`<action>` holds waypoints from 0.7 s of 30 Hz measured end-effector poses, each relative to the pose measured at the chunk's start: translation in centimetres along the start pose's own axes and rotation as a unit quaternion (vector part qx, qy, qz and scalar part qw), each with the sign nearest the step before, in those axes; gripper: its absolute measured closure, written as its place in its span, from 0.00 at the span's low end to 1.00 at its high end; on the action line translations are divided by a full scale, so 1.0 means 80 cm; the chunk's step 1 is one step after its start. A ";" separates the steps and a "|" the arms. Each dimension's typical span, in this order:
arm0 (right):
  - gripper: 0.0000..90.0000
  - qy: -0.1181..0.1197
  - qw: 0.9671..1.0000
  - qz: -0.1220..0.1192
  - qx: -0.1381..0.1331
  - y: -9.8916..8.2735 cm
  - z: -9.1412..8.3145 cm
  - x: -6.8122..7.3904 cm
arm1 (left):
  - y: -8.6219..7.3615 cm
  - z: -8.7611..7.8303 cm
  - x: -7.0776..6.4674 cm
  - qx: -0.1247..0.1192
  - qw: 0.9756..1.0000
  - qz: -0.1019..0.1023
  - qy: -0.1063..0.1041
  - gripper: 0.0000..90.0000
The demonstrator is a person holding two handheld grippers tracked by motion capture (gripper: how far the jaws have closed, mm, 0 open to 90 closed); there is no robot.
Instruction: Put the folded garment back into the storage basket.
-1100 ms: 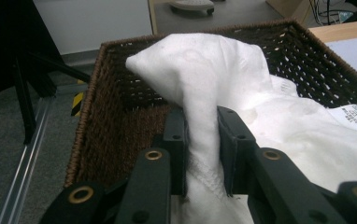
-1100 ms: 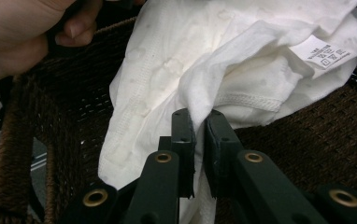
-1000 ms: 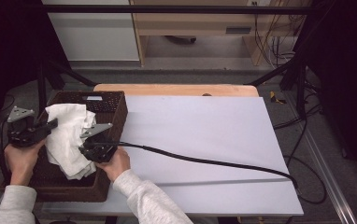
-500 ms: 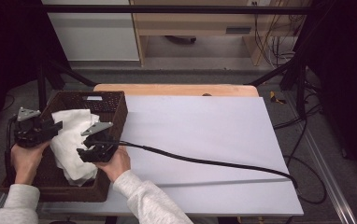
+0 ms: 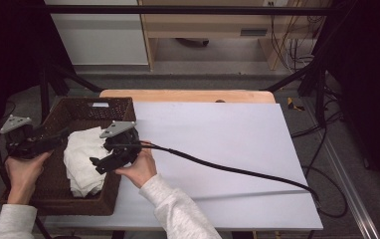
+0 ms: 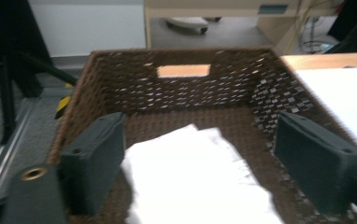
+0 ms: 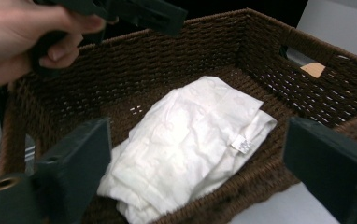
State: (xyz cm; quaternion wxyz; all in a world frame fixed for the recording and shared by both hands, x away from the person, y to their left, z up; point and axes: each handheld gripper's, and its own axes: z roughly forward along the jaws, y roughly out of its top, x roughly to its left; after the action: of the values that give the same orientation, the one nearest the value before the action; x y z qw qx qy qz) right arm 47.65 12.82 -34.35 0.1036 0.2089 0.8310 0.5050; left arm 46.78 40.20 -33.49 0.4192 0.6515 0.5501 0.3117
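Folded white cloth (image 5: pixel 82 160) lying loose on the floor of a brown woven basket (image 5: pixel 86 103), toward the basket's near half, at the table's left end. Long axis running from the near edge toward the far wall with the cut-out handle, leaning slightly to the right at the near end in the high view; small sewn label (image 7: pixel 241 145) at the edge nearest the right-hand wall. Layers a little rumpled, not squared.

Left gripper (image 5: pixel 64 133) at the basket's left rim, jaws just spread wide apart, cloth (image 6: pixel 200 179) visible below and between them but untouched, nothing gripped. Right gripper (image 5: pixel 94 165) over the basket's right rim, jaws likewise just opened wide, empty, cloth (image 7: pixel 186 144) lying beneath, clear of both pads.

Judged step: release finished, withdrawal next. Best done by lifting both grippers straight up before drawing back, jaws kept wide, so no pad snags a fold or drags the cloth against the wicker wall. Worth watching the black cable (image 5: pixel 218 167) trailing across the white table (image 5: pixel 237 139), so no loop catches on the basket rim.
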 end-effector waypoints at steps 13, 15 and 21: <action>0.01 -0.017 1.000 -0.005 -0.002 -0.011 -0.054 -0.022 | 0.007 -0.015 -0.045 -0.031 0.998 0.016 -0.053 0.01; 0.01 -0.017 1.000 -0.003 -0.002 -0.015 -0.067 -0.028 | 0.004 -0.015 -0.051 -0.033 0.997 0.013 -0.065 0.01; 0.01 -0.015 1.000 0.006 -0.009 -0.024 -0.089 -0.042 | -0.001 -0.012 -0.063 -0.031 0.996 0.019 -0.077 0.01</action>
State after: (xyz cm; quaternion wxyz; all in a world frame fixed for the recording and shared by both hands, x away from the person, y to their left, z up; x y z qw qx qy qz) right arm 47.43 4.89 -32.85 0.1149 0.2202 0.8235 0.5101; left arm 44.89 35.44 -32.84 0.4746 0.6707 0.4937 0.2851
